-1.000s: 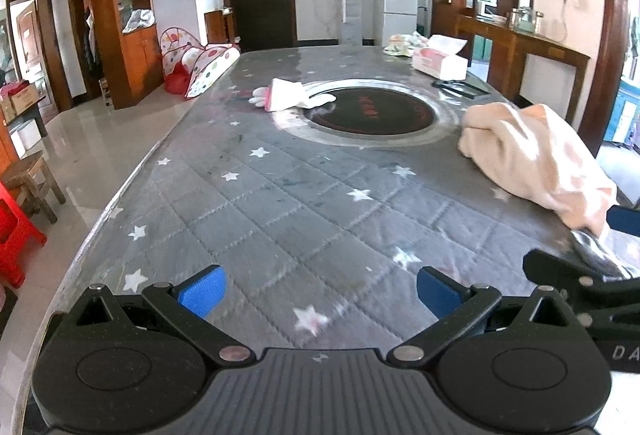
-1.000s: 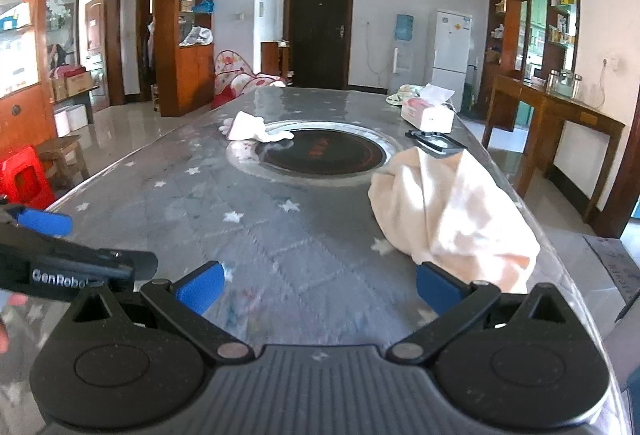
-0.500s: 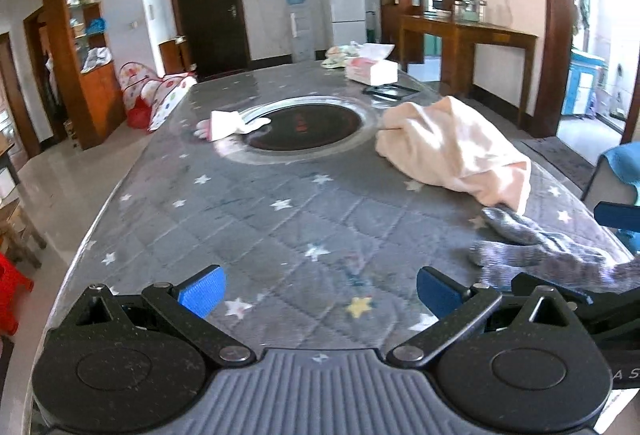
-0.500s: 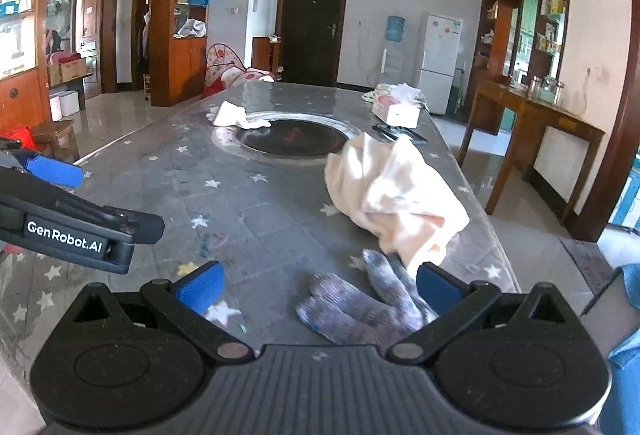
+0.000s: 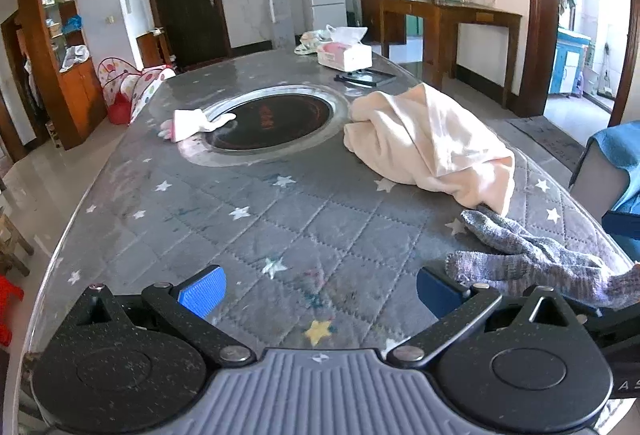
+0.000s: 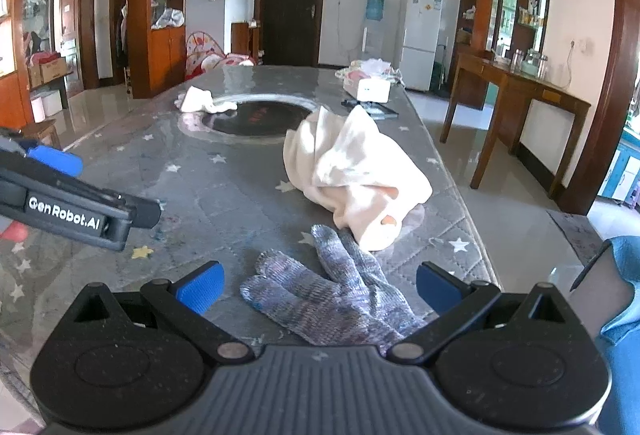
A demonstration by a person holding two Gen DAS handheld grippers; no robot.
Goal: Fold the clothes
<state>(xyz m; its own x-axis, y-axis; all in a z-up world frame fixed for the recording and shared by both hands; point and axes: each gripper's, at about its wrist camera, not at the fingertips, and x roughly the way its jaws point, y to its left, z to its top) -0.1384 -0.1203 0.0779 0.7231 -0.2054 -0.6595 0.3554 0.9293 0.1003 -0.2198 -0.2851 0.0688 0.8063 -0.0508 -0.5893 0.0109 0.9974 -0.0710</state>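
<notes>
The right gripper is held spread wide above the table edge, with a grey knitted glove lying flat between its blue pads, unpinched. The left gripper is likewise spread, with nothing between its fingers. Beyond the glove, touching its fingertips, a crumpled cream garment is seen on the grey star-patterned table cover, beside the round inset hob.

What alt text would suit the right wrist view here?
The open right gripper hovers over a grey knit glove on a star-patterned table, a crumpled cream garment just beyond it. The left gripper juts in from the left.
</notes>
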